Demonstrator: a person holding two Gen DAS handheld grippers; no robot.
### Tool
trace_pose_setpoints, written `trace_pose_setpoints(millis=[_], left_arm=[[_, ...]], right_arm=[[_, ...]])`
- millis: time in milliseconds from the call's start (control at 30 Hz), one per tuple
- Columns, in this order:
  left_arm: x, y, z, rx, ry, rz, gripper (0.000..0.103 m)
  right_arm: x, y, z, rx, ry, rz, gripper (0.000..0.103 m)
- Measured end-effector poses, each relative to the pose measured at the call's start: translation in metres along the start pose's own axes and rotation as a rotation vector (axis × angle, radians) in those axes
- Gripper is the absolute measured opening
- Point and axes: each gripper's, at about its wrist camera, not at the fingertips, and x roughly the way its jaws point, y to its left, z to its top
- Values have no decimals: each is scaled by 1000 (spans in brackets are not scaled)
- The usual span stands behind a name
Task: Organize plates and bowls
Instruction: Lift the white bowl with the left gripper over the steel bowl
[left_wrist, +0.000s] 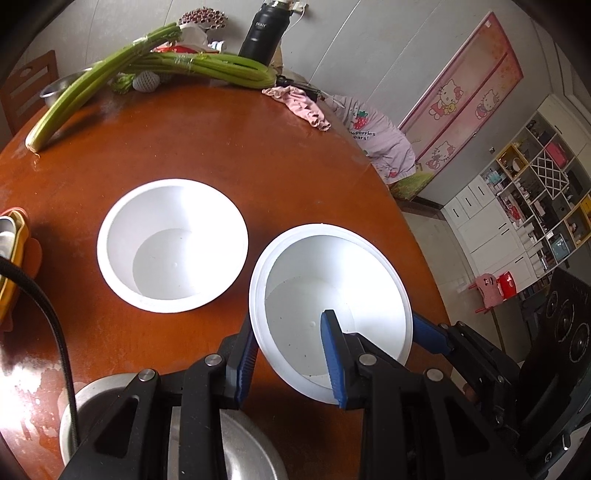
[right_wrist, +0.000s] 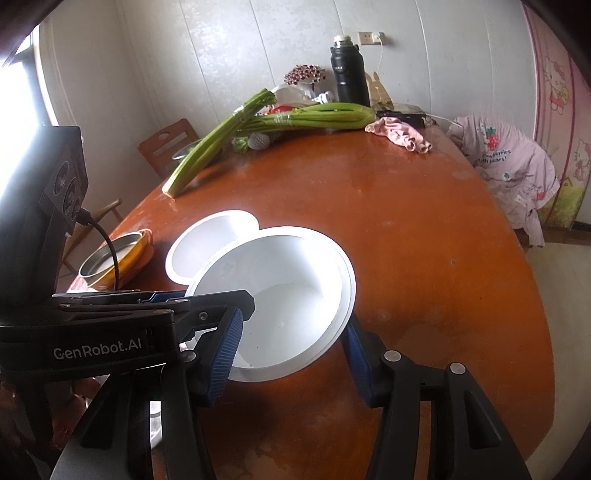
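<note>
A white bowl (left_wrist: 295, 325) (right_wrist: 295, 295) with a doubled rim line is held tilted just above the brown table (left_wrist: 229, 147), overlapping a second white bowl (left_wrist: 171, 245) (right_wrist: 207, 243) that rests on the table to its left. My left gripper (left_wrist: 290, 363) is shut on its near-left wall, one blue finger inside and one outside. Its black body reaches into the bowl from the left in the right wrist view. My right gripper (right_wrist: 291, 360) is shut on the near-right rim, and its blue fingers (right_wrist: 225, 354) touch the rim on either side. One of those fingers (left_wrist: 428, 336) shows past the bowl.
A steel bowl (left_wrist: 96, 402) and steel plate (left_wrist: 240, 454) lie under my left gripper. A yellow dish with a steel insert (right_wrist: 110, 258) sits at the left edge. Celery (left_wrist: 207, 66), a black flask (left_wrist: 264, 33) and a pink cloth (left_wrist: 299, 105) are at the far side. The table edge curves close on the right.
</note>
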Motion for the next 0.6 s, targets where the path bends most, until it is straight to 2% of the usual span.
trace_pose_setpoints(millis=[600], left_arm=[[-60, 17, -21, 6, -108, 6, 33]], right_arm=[[-27, 55, 0, -77, -53, 0, 57]])
